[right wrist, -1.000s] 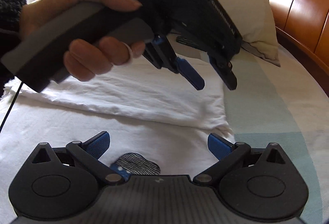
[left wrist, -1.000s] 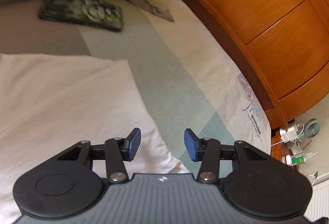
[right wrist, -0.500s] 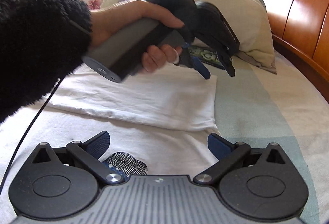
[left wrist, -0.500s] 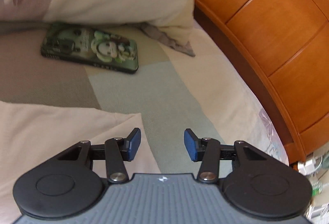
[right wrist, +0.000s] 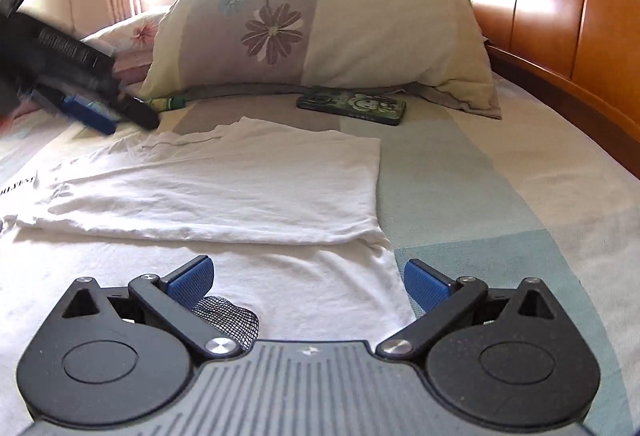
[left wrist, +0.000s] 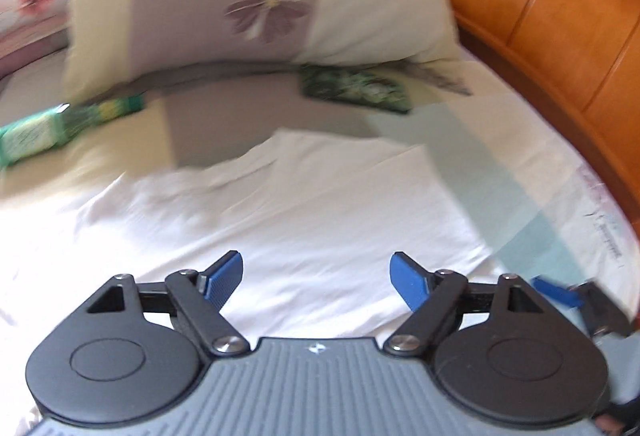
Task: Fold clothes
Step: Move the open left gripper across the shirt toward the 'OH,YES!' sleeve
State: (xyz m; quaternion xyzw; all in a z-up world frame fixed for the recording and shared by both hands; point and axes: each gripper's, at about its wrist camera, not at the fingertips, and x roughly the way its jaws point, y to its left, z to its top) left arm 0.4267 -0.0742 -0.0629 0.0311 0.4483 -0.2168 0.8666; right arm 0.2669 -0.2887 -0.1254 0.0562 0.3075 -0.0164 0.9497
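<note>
A white garment (right wrist: 224,192) lies flat on the bed, its far part folded over into a second layer with a straight right edge. In the blurred left wrist view the garment (left wrist: 304,204) fills the middle. My left gripper (left wrist: 316,268) hovers over it, jaws opening, nothing between them. In the right wrist view the left gripper (right wrist: 128,124) hangs at the far left, above the garment's far left corner. My right gripper (right wrist: 308,272) stands open and empty over the garment's near edge, and its tips (left wrist: 576,300) show at the right edge of the left wrist view. A dark mesh patch (right wrist: 228,316) peeks out under its left finger.
A flowered pillow (right wrist: 320,28) leans at the head of the bed. A green phone (right wrist: 352,104) and a green packet (left wrist: 52,128) lie in front of it. The wooden headboard (right wrist: 560,20) runs along the right. Striped bedsheet (right wrist: 480,196) lies right of the garment.
The left gripper and the hand holding it swung from above the garment's right edge to the far left, and its jaws widened. The right gripper has hardly moved.
</note>
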